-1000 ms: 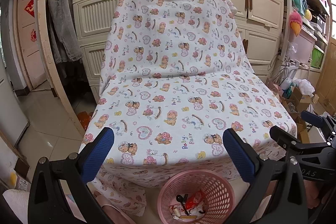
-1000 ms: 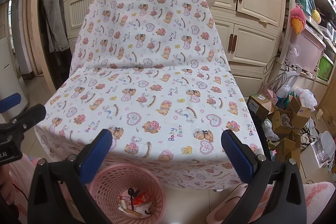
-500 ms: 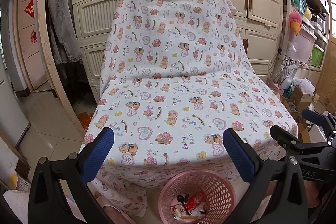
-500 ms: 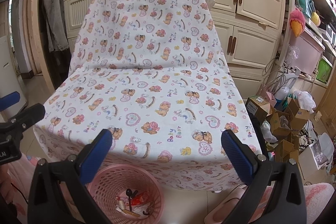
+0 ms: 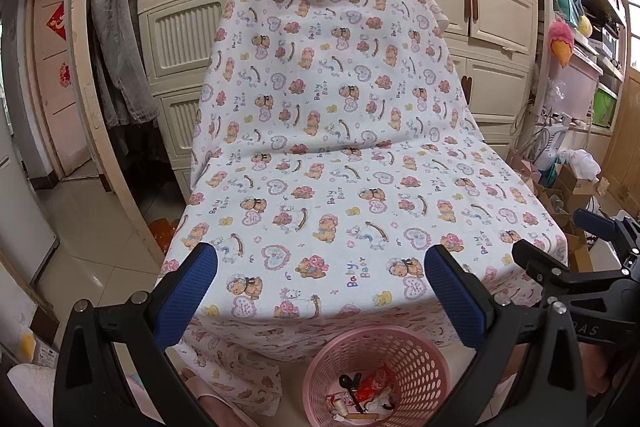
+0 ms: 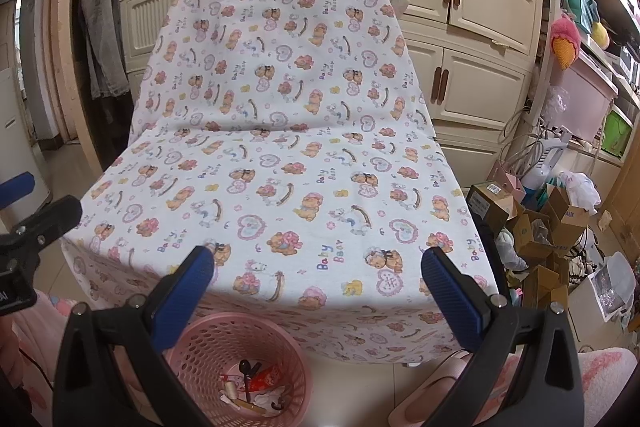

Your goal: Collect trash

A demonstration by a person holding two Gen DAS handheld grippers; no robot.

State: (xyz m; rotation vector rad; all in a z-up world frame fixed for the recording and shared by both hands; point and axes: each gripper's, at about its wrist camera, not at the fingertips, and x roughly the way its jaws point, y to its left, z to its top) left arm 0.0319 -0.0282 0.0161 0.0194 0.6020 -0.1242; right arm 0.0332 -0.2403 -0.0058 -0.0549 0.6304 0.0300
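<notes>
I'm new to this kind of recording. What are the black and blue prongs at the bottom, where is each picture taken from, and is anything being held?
There is no robot: a person holds a two-finger clamp in each hand, each with a fisheye camera looking along its fingers. One picture comes from the left gripper, the other from the right gripper; the prongs are their blue-padded fingers. Both are open and hold nothing. Ahead stands a chair under a bear-print cloth, with nothing lying on it. On the floor below is a pink basket that already holds trash, including a red wrapper and a black spoon.
</notes>
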